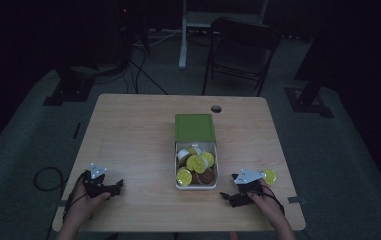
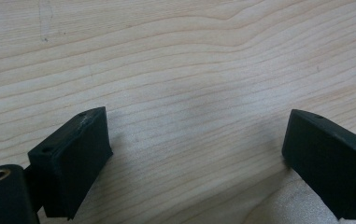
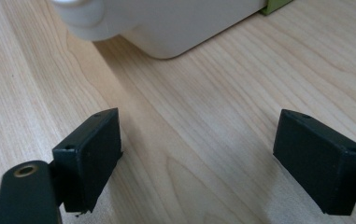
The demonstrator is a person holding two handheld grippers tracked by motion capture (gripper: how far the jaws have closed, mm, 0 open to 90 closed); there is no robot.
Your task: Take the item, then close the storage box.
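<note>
A white box [image 1: 196,186] with its green lid [image 1: 194,127] laid back stands mid-table, holding several round capsules [image 1: 198,162] in yellow, brown and white. One yellow capsule [image 1: 269,176] lies on the table just beyond my right hand. My right gripper [image 1: 226,196] rests low at the box's near right corner, pointing left, open with nothing between its jaws. In the right gripper view the open gripper [image 3: 199,161] faces the white box [image 3: 166,23] over bare wood. My left gripper [image 1: 117,186] lies at the front left, open and empty; the left gripper view has the open gripper [image 2: 199,163] over bare table.
The wooden table [image 1: 138,135] has a round cable hole [image 1: 216,108] near its far edge. A dark chair [image 1: 240,50] and stand legs are on the floor beyond. Wide bare wood lies between the left gripper and the box.
</note>
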